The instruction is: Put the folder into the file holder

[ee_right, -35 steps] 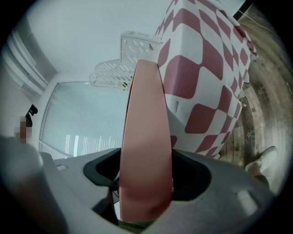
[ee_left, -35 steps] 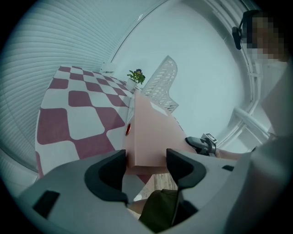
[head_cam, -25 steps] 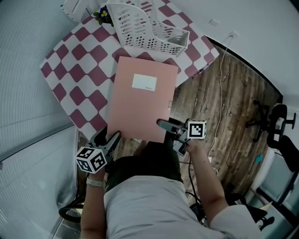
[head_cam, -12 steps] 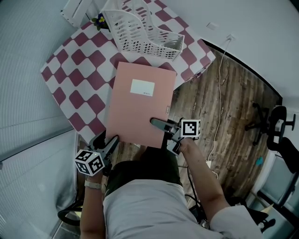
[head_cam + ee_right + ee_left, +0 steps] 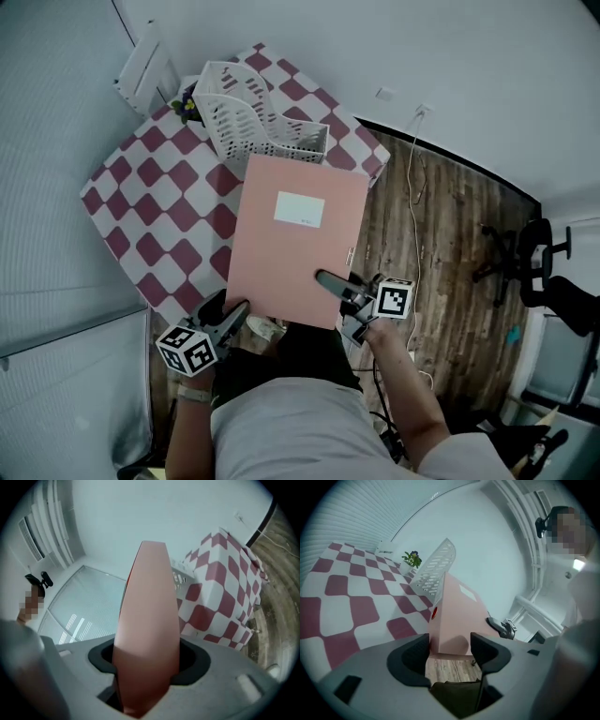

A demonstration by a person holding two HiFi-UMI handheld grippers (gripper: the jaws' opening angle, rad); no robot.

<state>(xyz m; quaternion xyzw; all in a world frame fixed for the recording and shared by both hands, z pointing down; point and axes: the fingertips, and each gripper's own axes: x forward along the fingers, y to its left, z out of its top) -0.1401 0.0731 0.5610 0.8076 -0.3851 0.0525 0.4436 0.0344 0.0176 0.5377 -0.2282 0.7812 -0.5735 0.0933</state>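
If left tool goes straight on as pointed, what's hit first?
The pink folder that the left tool is shut on; beyond that, probably the white file holder, though depth is unclear.

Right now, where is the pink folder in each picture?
Head view: the folder fills the middle, broad face showing.
Left gripper view: the folder is in the lower middle, narrowing upward.
Right gripper view: the folder is in the middle, edge-on, rising from the bottom.
Shared landmark: the checked table, left of the folder in the head and left gripper views, right of it in the right gripper view.
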